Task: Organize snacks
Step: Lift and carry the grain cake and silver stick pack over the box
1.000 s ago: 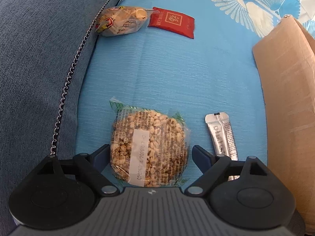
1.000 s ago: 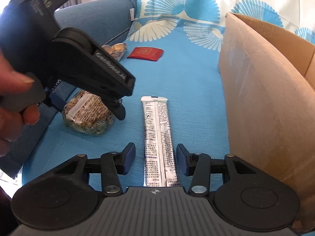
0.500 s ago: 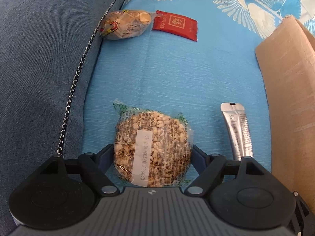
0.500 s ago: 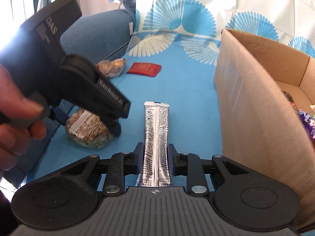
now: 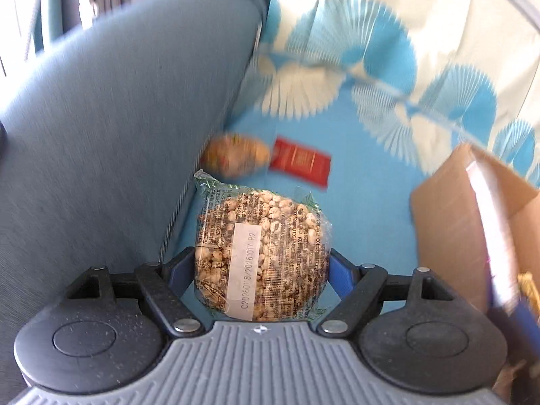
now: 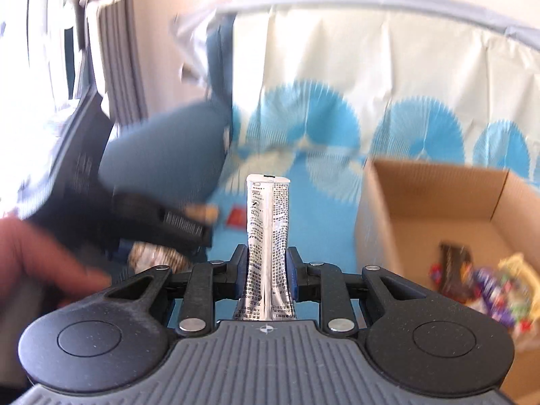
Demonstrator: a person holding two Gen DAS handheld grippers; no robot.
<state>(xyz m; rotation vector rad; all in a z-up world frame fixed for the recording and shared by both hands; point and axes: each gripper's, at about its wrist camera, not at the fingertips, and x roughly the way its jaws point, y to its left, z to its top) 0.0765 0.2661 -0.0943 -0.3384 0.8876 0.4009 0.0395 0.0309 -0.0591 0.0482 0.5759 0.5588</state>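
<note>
A: Nearest the lens, what does the left gripper [image 5: 261,265] have?

B: Its blue pads are pressed in on both sides of the puffed-grain cake packet [image 5: 260,253]. A second ago they stood apart around it while it lay flat; now the packet is up off the blue cloth [image 5: 368,216].

A: And the right gripper [image 6: 266,270]?

B: Closed tight on the silver stick sachet [image 6: 268,236], pinched near its lower end, the rest standing up toward the camera's far side. It was lying on the cloth a second ago, so both snacks are lifted at once.

A: What's beyond them?

B: To the right, the cardboard box [image 6: 435,189], open, with wrapped sweets [image 6: 489,287] already in its bottom. Far left on the cloth, a round snack bag [image 5: 236,157] and a red packet [image 5: 300,165] lie beside the grey cushion [image 5: 118,135], untouched.

A: So the meaning for the task?

B: Picking is done for these two, I'd say; carrying them over the box wall comes next, with two left to fetch
</note>
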